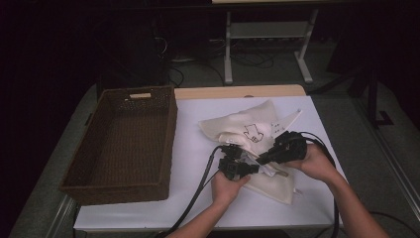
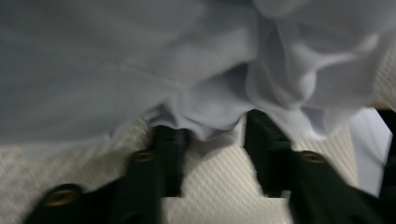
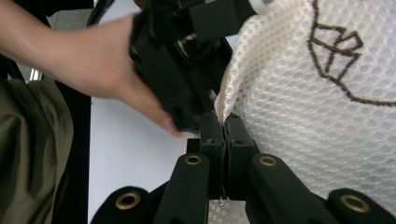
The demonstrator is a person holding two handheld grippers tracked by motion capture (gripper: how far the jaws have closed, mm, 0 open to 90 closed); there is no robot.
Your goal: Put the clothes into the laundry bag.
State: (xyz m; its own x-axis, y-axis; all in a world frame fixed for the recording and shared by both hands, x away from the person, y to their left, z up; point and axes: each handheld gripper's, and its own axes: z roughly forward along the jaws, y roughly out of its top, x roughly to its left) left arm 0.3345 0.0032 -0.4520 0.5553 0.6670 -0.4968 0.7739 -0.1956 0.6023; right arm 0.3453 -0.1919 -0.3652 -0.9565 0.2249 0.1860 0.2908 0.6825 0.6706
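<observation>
We saw the cream mesh laundry bag point(image 1: 250, 134), marked with a dark outline drawing, lying crumpled on the white table point(image 1: 198, 198) just to the right of the brown wicker basket point(image 1: 124, 144). On the bag's near side the two grippers met. The right gripper point(image 3: 223, 126) was clenched on the bag's seamed edge, its jaws pressed together with the mesh pinched between them. The left gripper point(image 2: 212, 135) sat just left of that grip, its jaws spread a little apart around a fold of pale, smooth fabric point(image 2: 224, 98) bunched against the mesh; the pads did not yet press on that fold, so we judged it unclenched. In the right gripper view the person's left hand point(image 3: 107, 65) wrapped the left gripper's body right beside the bag's edge.
</observation>
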